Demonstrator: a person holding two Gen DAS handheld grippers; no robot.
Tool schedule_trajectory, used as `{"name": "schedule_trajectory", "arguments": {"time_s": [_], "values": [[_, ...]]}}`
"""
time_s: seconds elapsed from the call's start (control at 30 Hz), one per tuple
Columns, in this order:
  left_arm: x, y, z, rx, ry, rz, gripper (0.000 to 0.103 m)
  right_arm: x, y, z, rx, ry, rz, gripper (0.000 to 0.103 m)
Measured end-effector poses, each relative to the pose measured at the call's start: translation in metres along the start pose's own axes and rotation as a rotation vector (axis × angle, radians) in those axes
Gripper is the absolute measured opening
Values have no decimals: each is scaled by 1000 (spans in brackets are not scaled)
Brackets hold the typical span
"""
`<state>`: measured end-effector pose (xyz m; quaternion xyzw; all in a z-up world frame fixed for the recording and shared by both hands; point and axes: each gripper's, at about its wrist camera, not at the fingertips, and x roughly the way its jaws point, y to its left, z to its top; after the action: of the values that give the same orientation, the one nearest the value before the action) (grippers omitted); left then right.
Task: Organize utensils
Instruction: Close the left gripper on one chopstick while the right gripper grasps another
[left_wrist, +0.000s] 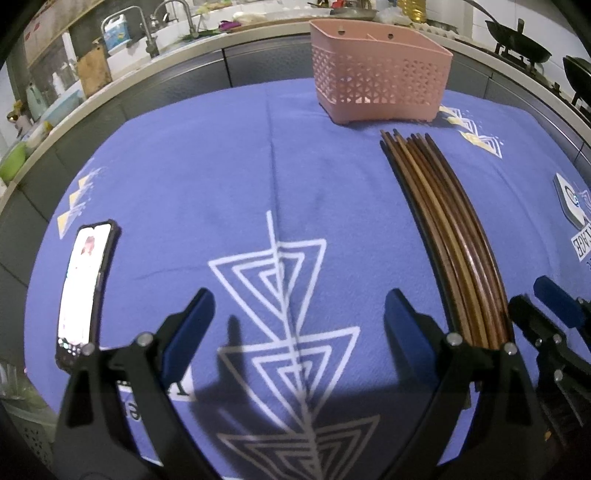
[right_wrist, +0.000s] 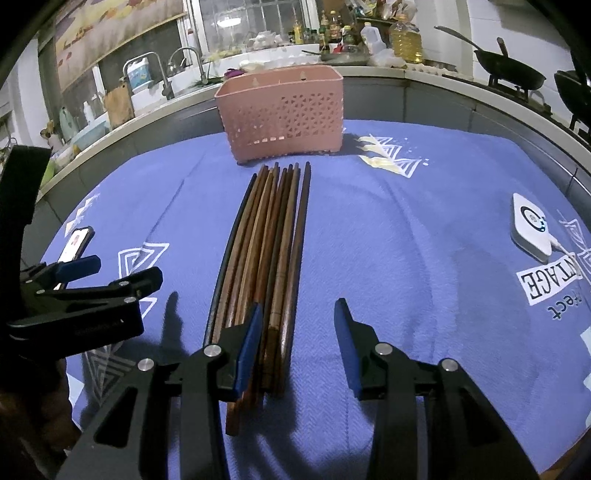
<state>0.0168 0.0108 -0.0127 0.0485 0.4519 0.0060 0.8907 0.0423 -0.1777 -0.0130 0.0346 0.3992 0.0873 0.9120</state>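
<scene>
Brown wooden chopsticks (right_wrist: 264, 251) are laid side by side in a bunch on the blue cloth (right_wrist: 406, 258). Their far tips are pointed at the pink basket (right_wrist: 282, 114), which is stood at the far end of the cloth, just past the tips. No chopstick can be seen sticking out of the basket, so the job looks barely begun, and every stick is still to be put in.

The right gripper (right_wrist: 297, 345) is held low over the near ends of the chopsticks. Its jaws are spread apart, and nothing is pinched. Its left finger is placed over the bunch, with a few sticks lying between the two fingers. The left gripper (left_wrist: 297, 326) is held over bare cloth, to the left of the bunch. It is spread wide too, and nothing is held in it.

A phone (left_wrist: 83, 291) is seen at the left and a small white box (right_wrist: 530, 229) at the right.
</scene>
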Motion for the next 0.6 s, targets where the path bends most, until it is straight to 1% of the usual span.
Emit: {"name": "schedule_trajectory", "arguments": {"time_s": [0.1,0.17,0.23,0.27,0.33,0.4,0.47,0.6], "values": [[1,0,1,3,2,-3,90,11,3,-1,-36,33,-31,41],[4,0,3,6,3,-11,90,14,1,-2,-45,28,-25,41],[5,2,7,2,3,-29,90,13,-1,-2,-53,23,-64,41],[6,2,9,-1,1,-49,90,13,-3,-2,-48,23,-68,41],[7,0,13,1,2,-77,90,11,-9,0,-14,23,-48,41],[11,-5,16,10,10,-100,87,6,-8,1,-18,9,-46,41],[15,-13,19,28,28,-130,80,2,-7,2,-17,-4,-34,41],[20,-29,23,63,34,-139,75,-2,-11,2,-8,-15,-30,41]]}}
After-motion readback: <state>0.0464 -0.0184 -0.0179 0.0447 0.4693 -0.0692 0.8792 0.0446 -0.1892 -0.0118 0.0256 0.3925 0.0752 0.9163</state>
